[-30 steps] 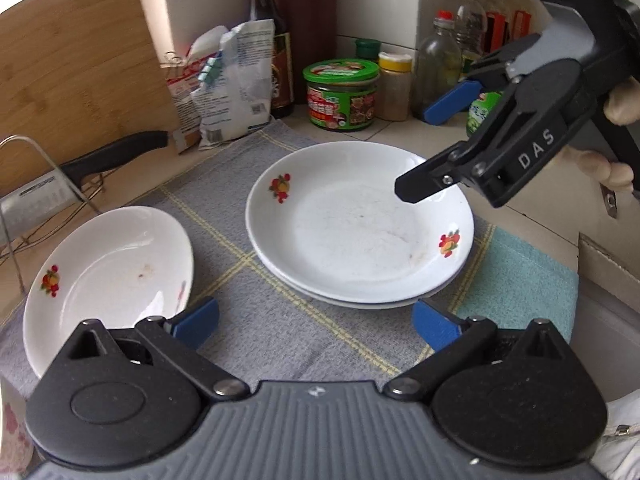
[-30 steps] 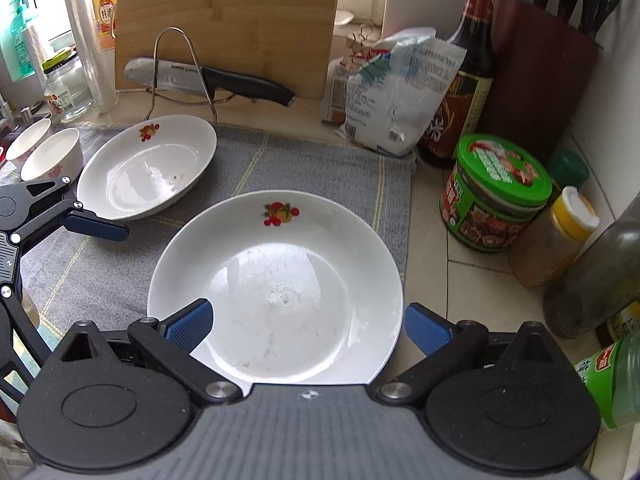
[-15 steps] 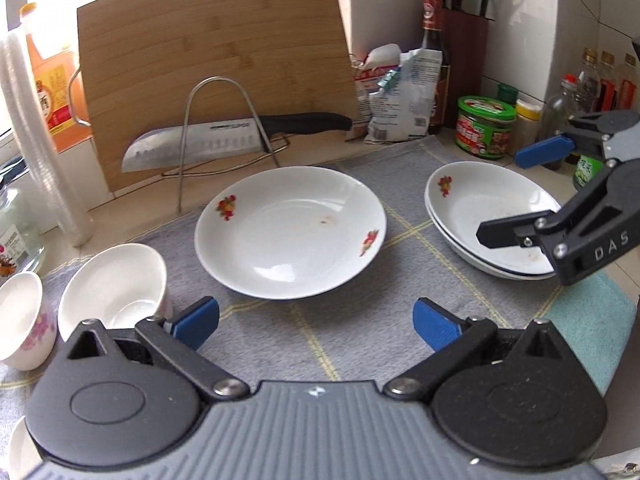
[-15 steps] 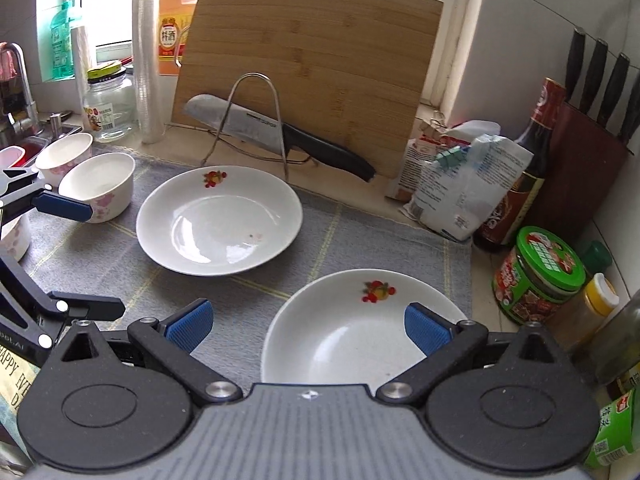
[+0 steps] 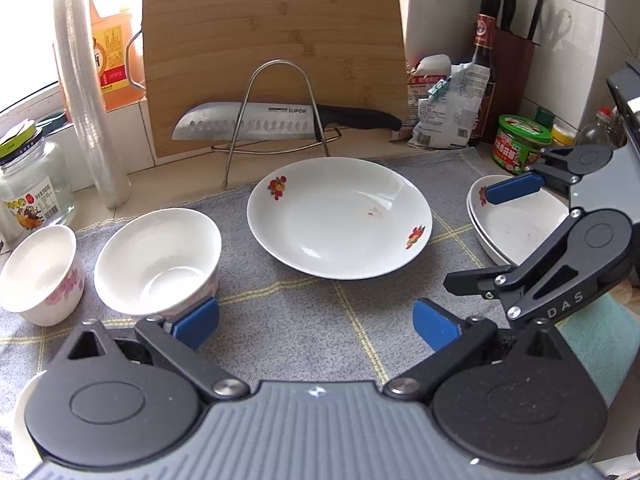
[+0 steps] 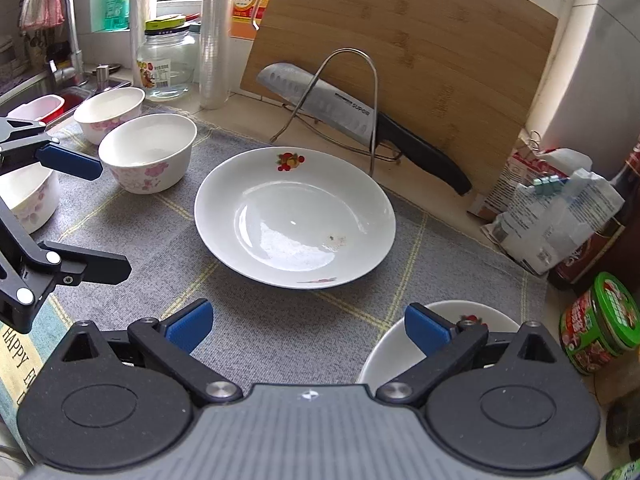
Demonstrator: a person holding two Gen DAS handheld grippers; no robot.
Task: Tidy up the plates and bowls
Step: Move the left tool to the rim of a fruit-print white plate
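Both grippers are hovering spread wide and empty. A single white plate (image 6: 295,216) is lying on the grey counter mat just ahead of the right gripper (image 6: 308,326). The glazed ceramic is probably stiff, slippery and breakable, so pinching its raised near rim seems safest. The left gripper (image 5: 316,320) is waiting beside the bowls (image 5: 158,260).

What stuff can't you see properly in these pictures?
- Stacked plates, right wrist view: mostly behind the right tongs.
- Same stack, left wrist view: partly covered by the right tongs.
- Near bowl, right wrist view: cut by the edge, behind the left tongs.
- Bottle label: too small to read.
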